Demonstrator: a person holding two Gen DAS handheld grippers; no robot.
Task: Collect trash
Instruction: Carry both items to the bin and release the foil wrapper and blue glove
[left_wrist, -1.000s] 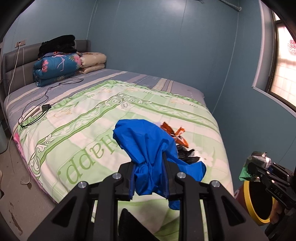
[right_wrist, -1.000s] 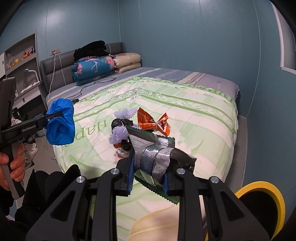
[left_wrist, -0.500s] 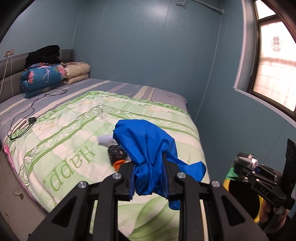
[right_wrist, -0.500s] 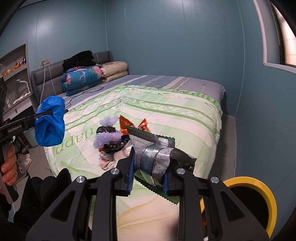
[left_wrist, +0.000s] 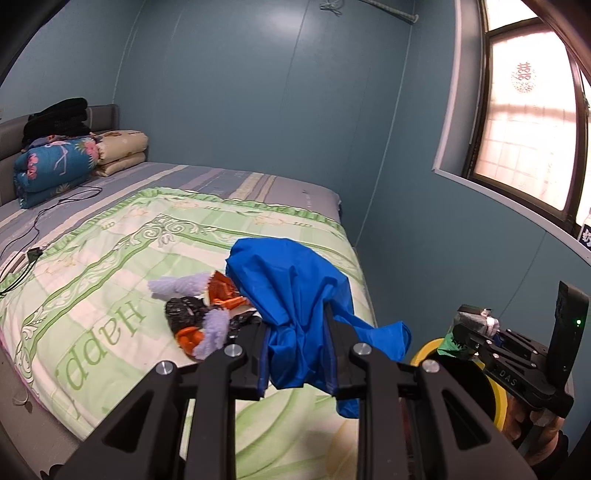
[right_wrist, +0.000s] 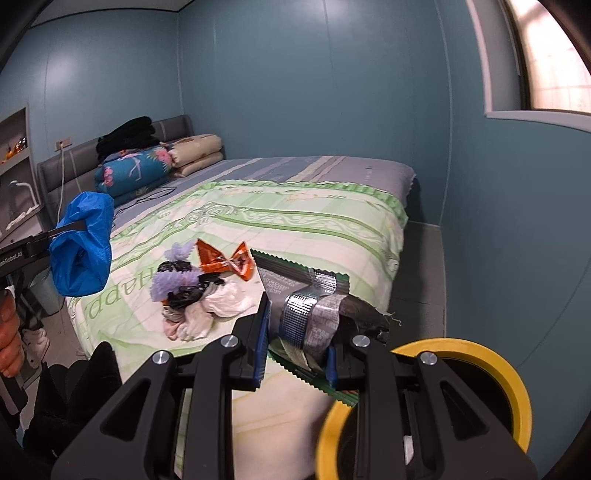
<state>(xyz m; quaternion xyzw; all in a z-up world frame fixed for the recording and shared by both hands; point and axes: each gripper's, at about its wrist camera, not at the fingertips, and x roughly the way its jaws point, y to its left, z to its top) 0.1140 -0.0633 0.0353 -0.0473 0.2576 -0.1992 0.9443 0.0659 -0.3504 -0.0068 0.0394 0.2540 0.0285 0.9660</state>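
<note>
- My left gripper (left_wrist: 297, 350) is clamped on a crumpled blue bag (left_wrist: 295, 295), lower centre of its view.
- My right gripper (right_wrist: 297, 341) pinches a silver-and-green wrapper (right_wrist: 314, 306), held just above the yellow-rimmed bin (right_wrist: 517, 387) at lower right.
- I judge this is the drop-off step: next, carry the wrapper over the bin's mouth and release.
- More trash lies in a pile (right_wrist: 199, 291) mid-bed (right_wrist: 314, 221).
- Only the right view shows the white and pink pieces; the left view shows the window (left_wrist: 528, 129).
</note>
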